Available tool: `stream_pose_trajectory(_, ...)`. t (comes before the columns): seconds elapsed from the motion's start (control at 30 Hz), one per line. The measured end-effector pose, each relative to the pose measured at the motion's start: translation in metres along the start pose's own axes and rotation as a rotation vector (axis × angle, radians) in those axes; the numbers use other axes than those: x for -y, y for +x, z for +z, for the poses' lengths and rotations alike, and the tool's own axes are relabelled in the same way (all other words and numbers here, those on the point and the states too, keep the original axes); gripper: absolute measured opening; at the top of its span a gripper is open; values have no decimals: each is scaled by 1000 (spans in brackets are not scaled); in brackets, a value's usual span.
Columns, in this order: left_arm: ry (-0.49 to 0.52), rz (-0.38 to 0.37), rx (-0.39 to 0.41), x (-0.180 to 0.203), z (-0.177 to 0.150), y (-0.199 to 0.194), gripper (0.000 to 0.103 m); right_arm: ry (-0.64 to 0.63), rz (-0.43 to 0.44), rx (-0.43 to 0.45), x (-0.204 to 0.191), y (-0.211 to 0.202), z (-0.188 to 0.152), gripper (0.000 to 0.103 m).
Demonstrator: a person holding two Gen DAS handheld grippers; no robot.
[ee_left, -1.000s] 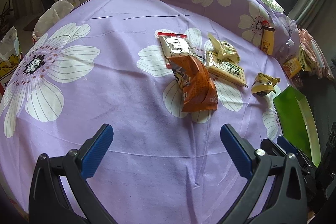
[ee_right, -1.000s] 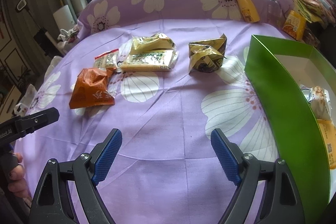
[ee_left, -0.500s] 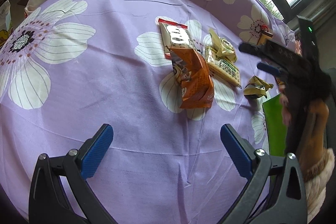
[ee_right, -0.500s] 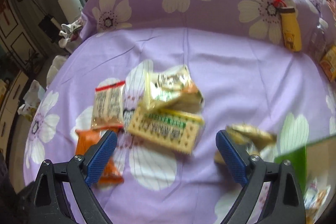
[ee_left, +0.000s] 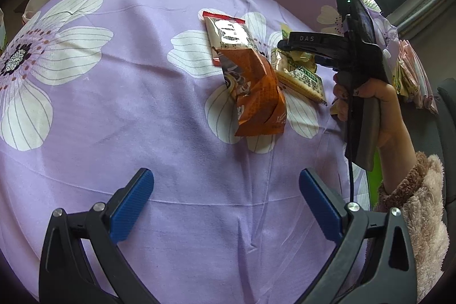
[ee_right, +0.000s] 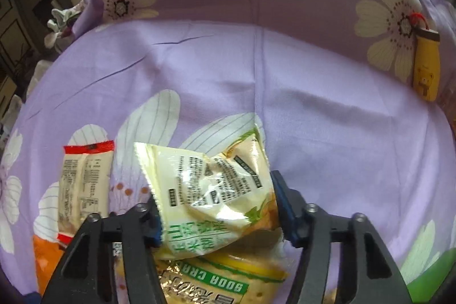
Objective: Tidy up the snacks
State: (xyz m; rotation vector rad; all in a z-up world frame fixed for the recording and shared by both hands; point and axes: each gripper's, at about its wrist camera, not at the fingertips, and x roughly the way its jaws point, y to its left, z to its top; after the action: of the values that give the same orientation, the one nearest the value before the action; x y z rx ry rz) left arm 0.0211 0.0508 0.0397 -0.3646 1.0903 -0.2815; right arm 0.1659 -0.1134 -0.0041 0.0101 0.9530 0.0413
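My right gripper [ee_right: 218,214] has its jaws closing on a crumpled pale yellow snack bag [ee_right: 211,184]; both blue pads touch its sides. Under it lies a soda cracker pack [ee_right: 216,281]. To the left lie a beige packet with red ends [ee_right: 82,184] and an orange bag [ee_right: 42,255]. In the left wrist view the right gripper [ee_left: 285,46], held by a hand [ee_left: 370,96], reaches over the cracker pack [ee_left: 305,80] beside the orange bag [ee_left: 256,93] and the beige packet [ee_left: 228,33]. My left gripper [ee_left: 225,204] hangs open over bare cloth, well short of the snacks.
A purple flowered cloth [ee_left: 142,104] covers the surface and the raised back. A yellow bottle [ee_right: 426,64] leans at the back right. The green box [ee_right: 427,267] shows at the lower right, and as a sliver [ee_left: 373,175] behind the sleeve. More packets [ee_left: 410,76] are stacked far right.
The right gripper swept left from beside the green box to the snack pile and narrowed its jaws around the pale yellow bag. The left gripper stayed in place, open, tilting slightly.
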Motion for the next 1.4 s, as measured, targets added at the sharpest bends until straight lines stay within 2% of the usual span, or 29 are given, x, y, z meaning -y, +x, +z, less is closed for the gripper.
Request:
stream_pose_trajectory(0.07, 1, 14, 1, 1, 1, 3, 102, 38, 36, 0, 2, -11, -5, 50)
stream_pose_trajectory(0.23, -4, 34, 7, -1, 0, 3, 102, 106, 162, 40, 6, -65, -38, 49)
stream_pose_trajectory(0.37, -9, 54, 24, -2, -1, 1, 102, 107, 167, 30, -5, -111, -81, 50)
stream_pose_trajectory(0.47, -7, 79, 39, -3, -1, 0, 102, 129, 129, -49, -10, -126, -118, 50)
stream_pose_trajectory(0.57, 1, 110, 59, -2, -3, -3, 102, 152, 117, -135, -10, -122, -150, 50)
stream_pose_trajectory(0.6, 0, 111, 65, -2, -4, -3, 102, 166, 123, -158, -10, -119, -159, 53)
stream_pose_trajectory(0.67, -1, 96, 73, 0, -6, -6, 102, 189, 149, -170, -7, -119, -174, 60)
stream_pose_trajectory(0.7, 7, 86, 79, 3, -7, -7, 102, 198, 178, -156, -6, -119, -178, 69)
stream_pose_trajectory(0.77, 32, 71, 96, 8, -9, -11, 101, 244, 230, -95, -3, -125, -186, 82)
stream_pose_trajectory(0.83, 39, 30, 111, 11, -10, -13, 101, 321, 231, -23, 3, -132, -190, 83)
stream_pose_trajectory(0.93, 34, -67, 106, 16, -12, -14, 94, 333, 263, 50, 9, -143, -190, 83)
stream_pose_trajectory(1.0, 56, -139, 87, 25, -17, -13, 80, 357, 303, 84, 17, -150, -191, 83)
stream_pose_trajectory(1.03, 76, -163, 74, 32, -21, -12, 78, 369, 315, 94, 21, -152, -191, 83)
stream_pose_trajectory(1.27, 204, -242, -19, 74, -48, 4, 69, 437, 323, 9, 39, -134, -195, 83)
stream_pose_trajectory(1.4, 262, -197, -52, 87, -59, 17, 57, 423, 327, -23, 34, -125, -198, 82)
